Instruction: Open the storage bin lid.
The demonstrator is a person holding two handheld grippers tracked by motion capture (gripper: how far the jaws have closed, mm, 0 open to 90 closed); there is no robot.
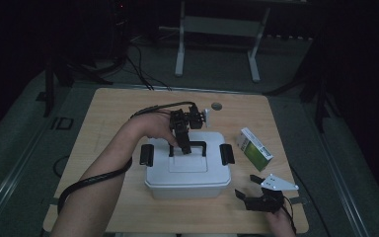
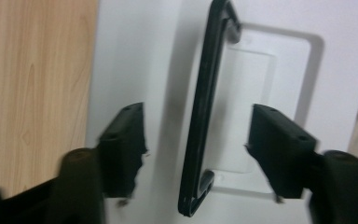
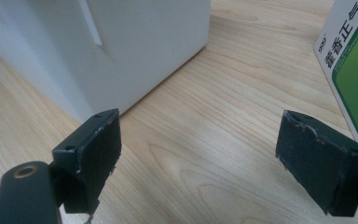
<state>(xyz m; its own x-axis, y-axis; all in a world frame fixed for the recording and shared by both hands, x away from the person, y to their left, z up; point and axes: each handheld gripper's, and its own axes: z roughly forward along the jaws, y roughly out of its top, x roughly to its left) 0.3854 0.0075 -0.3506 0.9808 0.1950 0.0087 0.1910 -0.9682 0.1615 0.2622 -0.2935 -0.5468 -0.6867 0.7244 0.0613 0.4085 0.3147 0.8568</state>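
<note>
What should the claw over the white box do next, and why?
Probably close the left gripper on the black handle. The handle already sits between its open jaws without touching either, atop the white box, so a squeeze would likely grab it.

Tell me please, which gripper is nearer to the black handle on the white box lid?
Left. The left gripper straddles the black handle with open jaws; the right gripper rests beside the box's front right corner.

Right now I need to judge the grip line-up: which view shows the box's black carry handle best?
The left gripper view: the black handle runs close up between the left claw, untouched. The high view shows it small, partly behind the claw. The right gripper view shows the white box wall.
</note>
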